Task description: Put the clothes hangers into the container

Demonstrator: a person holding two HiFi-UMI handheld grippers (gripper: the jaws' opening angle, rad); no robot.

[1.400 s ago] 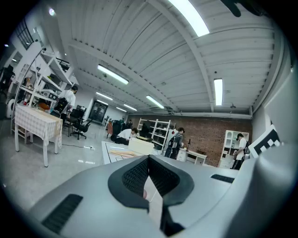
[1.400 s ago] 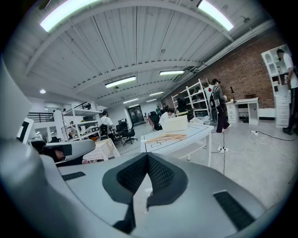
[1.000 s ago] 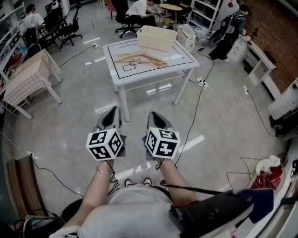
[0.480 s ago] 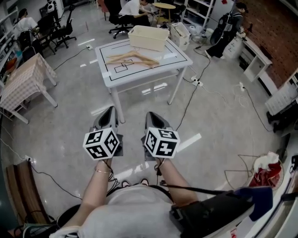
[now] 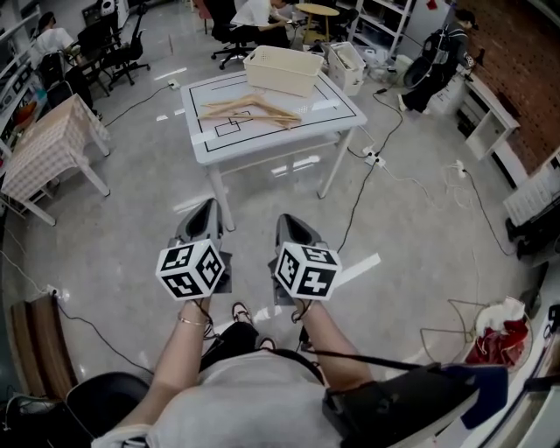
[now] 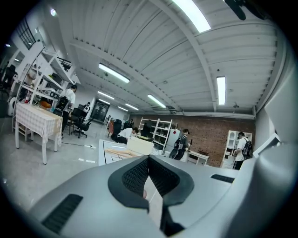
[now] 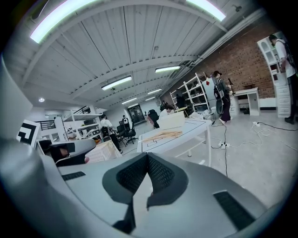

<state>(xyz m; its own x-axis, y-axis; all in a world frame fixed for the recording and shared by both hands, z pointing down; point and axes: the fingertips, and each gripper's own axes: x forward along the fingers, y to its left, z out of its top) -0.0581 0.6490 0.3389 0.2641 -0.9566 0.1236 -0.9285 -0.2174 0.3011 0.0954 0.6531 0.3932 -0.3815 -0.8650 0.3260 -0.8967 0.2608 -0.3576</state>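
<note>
Wooden hangers (image 5: 254, 108) lie unmoved on table (image 5: 267, 136); left gripper (image 5: 211, 205) and right gripper (image 5: 285, 217) stay pressed shut.

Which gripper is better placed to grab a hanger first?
Left, marginally: the hangers lie nearer the left gripper's side; the basket sits toward the right gripper. Both are shut, empty, far off.

Open-plan lab workspace: a brick wall (image 5: 516, 79) and white shelving (image 6: 158, 132) edge a glossy grey floor (image 5: 131, 201) strung with cables (image 5: 360, 194). People (image 5: 254, 10) sit among office chairs (image 5: 131, 48). A white table (image 5: 203, 144) bears black marked outlines, under ceiling strip lights (image 6: 114, 73).
</note>
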